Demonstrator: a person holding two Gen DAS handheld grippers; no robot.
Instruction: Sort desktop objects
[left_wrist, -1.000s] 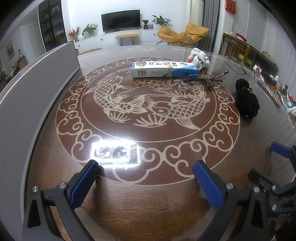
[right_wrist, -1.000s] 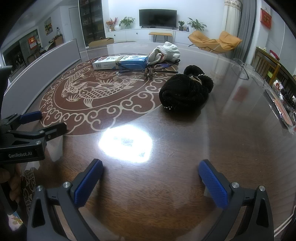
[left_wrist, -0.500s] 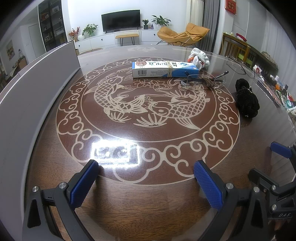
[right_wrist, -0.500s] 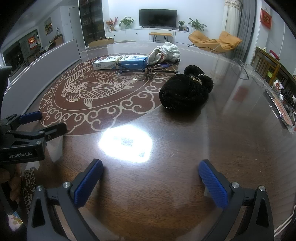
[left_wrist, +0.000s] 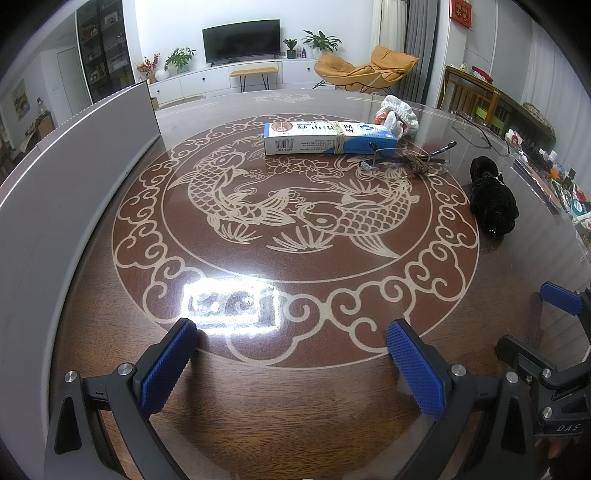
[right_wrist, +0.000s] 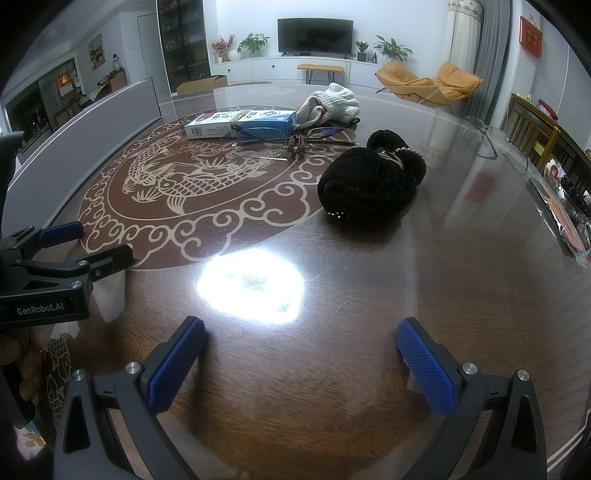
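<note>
Left gripper (left_wrist: 288, 365) and right gripper (right_wrist: 301, 363) both spread wide, empty, near table's (right_wrist: 332, 387) front edge. Box (left_wrist: 328, 137), glasses (right_wrist: 295, 138), black bundle (right_wrist: 369, 181) lie toward far edge — glasses risk sliding on the glossy top if nudged.

Box (left_wrist: 330, 137), specs (left_wrist: 410, 161), gloves (left_wrist: 397, 116), blk hat (left_wrist: 493, 201) mid-table

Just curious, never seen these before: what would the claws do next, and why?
Probably the right claw reaches forward to the black knitted bundle. Both claws are open and empty, and that bundle lies nearest, straight ahead of it.
</note>
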